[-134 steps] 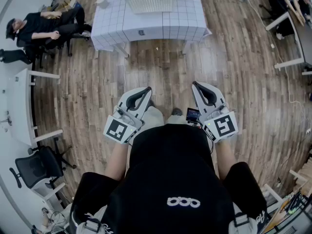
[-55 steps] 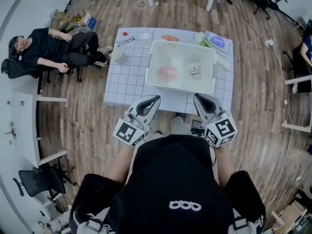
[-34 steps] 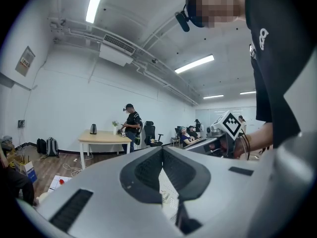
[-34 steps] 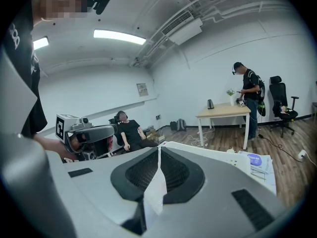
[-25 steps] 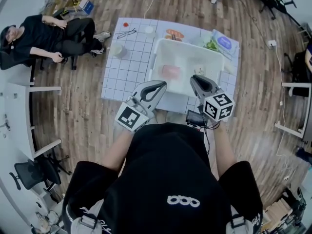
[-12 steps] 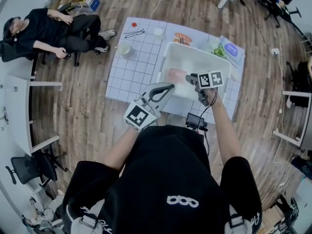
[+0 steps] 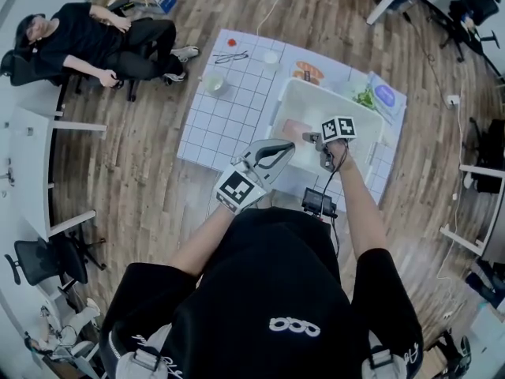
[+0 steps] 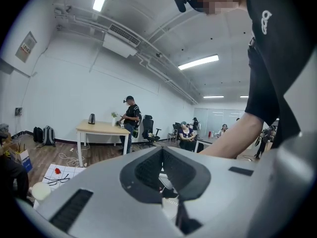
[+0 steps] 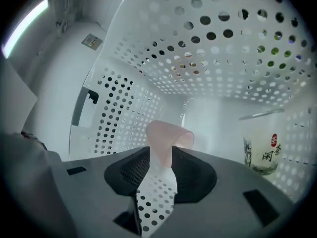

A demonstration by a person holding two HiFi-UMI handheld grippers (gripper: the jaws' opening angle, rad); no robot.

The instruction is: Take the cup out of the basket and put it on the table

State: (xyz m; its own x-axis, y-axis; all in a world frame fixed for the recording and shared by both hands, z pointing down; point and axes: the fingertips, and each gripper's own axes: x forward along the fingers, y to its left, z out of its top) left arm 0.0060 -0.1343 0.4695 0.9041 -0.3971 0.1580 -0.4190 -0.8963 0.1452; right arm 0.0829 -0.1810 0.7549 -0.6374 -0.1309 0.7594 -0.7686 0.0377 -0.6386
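Right gripper (image 9: 158,155) reaches down inside the basket (image 9: 223,58) with its jaws spread, lined up on the pink cup (image 9: 168,135). That cup lies on its side on the basket floor and shows between the tips, which seem not to press on it yet. A printed glass (image 9: 261,143) stands to its right. This looks like the grasp step: next, close on the cup, lift it over the rim and set it on the table (image 7: 225,109). Left gripper (image 7: 286,144), pressed together and empty, hovers at the table's near edge. Wooden floor (image 7: 142,180) surrounds it; a person (image 7: 95,34) reclines far left.
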